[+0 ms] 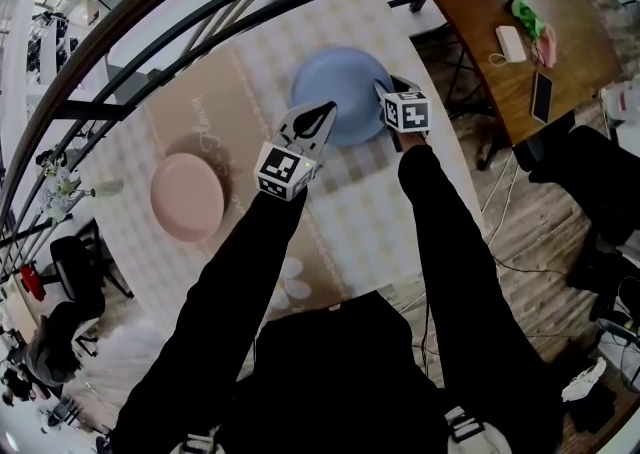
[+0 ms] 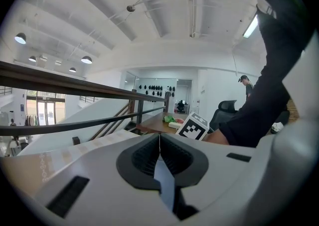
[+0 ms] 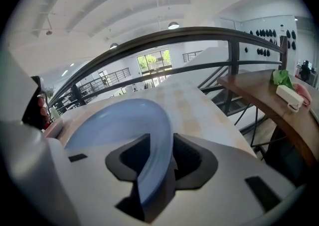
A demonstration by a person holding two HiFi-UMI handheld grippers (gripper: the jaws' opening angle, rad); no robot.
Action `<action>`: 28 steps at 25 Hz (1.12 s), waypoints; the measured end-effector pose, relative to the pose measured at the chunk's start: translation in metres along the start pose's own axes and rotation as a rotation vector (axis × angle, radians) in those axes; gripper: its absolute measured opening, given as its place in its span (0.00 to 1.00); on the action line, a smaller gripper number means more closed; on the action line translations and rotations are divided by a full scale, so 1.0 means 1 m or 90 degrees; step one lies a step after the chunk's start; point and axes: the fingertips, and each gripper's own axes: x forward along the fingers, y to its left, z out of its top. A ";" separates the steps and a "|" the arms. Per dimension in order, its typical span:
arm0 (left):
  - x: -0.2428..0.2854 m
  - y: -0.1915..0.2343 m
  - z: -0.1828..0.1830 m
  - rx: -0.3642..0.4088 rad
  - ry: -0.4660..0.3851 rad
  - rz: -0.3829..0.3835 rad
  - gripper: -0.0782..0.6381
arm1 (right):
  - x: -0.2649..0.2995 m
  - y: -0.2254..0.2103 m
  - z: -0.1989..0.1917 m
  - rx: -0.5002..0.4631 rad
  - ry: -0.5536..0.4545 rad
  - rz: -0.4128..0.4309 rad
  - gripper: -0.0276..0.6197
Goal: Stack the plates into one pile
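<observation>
Stacking step: by my reading, the blue plate is to be lifted and carried over onto the pink plate.
Right tool: clenched on the blue plate's right rim, which sits deep between the pads with both seeming to bear on it.
Left tool: clenched on nothing, and hangs over the blue plate's near-left rim.
Blue plate: near the far right corner of the desk. I cannot tell whether it has left the cloth.
Pink plate: flat on the desk, well apart to the left and nearer the person, with nothing on it.
Doing it well: a grip on one rim will likely let the far side droop. Lift low and level, perhaps with the left tool under the opposite rim. Lower it centred on the pink plate so the rims nest.
Edges: the desk's right edge runs just beside the right tool, with floor below it. The railing curves past the far edge.
Room: the cloth between the plates is bare. The left tool and its arm stand on that line and should clear first.
</observation>
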 end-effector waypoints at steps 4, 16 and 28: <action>-0.005 0.004 -0.006 -0.005 0.003 0.008 0.14 | 0.005 -0.006 -0.003 -0.007 0.005 -0.017 0.17; -0.031 0.002 0.005 -0.019 -0.006 0.035 0.14 | -0.026 0.000 0.012 0.156 -0.033 0.047 0.07; -0.094 0.000 0.029 -0.040 -0.044 0.102 0.14 | -0.066 0.040 0.003 0.228 -0.030 0.085 0.07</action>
